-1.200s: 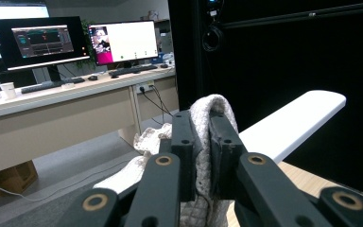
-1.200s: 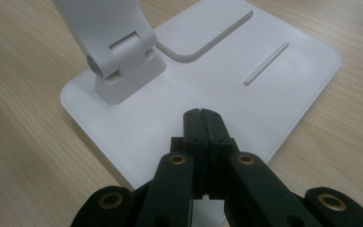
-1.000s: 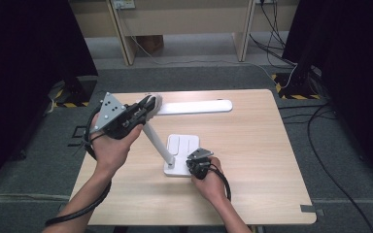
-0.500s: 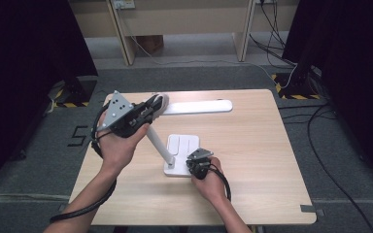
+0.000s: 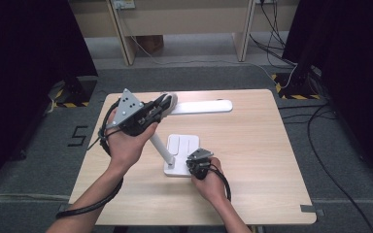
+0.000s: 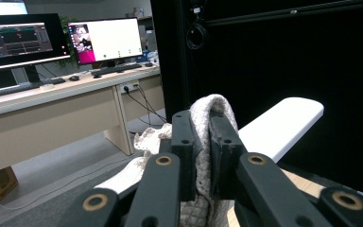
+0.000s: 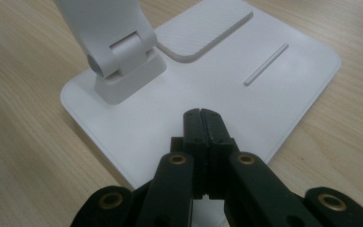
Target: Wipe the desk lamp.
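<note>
- White and matte, a desk lamp (image 5: 175, 145) stands near the middle of the pale wooden table (image 5: 252, 160); its flat square base (image 7: 246, 109) lies on the wood, its slanted stem (image 5: 158, 145) rises leftward from a hinge (image 7: 123, 61) at the base's corner, and its long light bar (image 5: 201, 106) reaches right, level above the far part of the table.
- The left gripper (image 5: 164, 103) is raised at the joint of stem and bar, forearm slanting up from the near edge, jaws pointing right.
- Its jaws are clamped on a cream knitted cloth (image 6: 203, 142), which touches the bar's near end.
- The right gripper (image 5: 194, 160) sits low, wrist near the table, its jaws pressed fully together and empty, tips over the base's near right part; whether they touch it I cannot tell.
- The base shows a shallow rounded panel and a thin groove.
- Beyond the table: grey floor, cables, a desk (image 6: 52, 109) with monitors (image 6: 104, 40).
</note>
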The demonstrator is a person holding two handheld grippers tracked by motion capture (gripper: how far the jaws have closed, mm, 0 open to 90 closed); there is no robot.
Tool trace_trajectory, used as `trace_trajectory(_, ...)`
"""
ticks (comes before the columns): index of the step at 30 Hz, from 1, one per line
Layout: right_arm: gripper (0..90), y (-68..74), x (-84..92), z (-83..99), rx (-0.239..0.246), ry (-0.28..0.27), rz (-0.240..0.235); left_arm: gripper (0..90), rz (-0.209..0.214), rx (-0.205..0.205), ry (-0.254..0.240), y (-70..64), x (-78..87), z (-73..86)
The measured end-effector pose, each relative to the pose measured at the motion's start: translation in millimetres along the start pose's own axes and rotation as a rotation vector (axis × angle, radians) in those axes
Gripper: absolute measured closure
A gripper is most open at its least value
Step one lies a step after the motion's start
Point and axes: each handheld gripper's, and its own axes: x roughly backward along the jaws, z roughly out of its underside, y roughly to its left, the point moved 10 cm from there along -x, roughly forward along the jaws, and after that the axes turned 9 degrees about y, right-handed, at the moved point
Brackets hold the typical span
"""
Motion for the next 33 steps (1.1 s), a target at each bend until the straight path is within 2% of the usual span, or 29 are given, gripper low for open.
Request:
trace_trajectory(17,90.0,-0.1,-0.2,-0.3,0.005,-0.004,0.002,82.2,0.029,-0.006,0.003,-13.7,-15.3,-5.6)
trace_trajectory(33,90.0,0.0,-0.2,-0.2,0.006,-0.006,0.000,82.2,0.066,-0.019,0.007,-34.7,-30.4,-12.6)
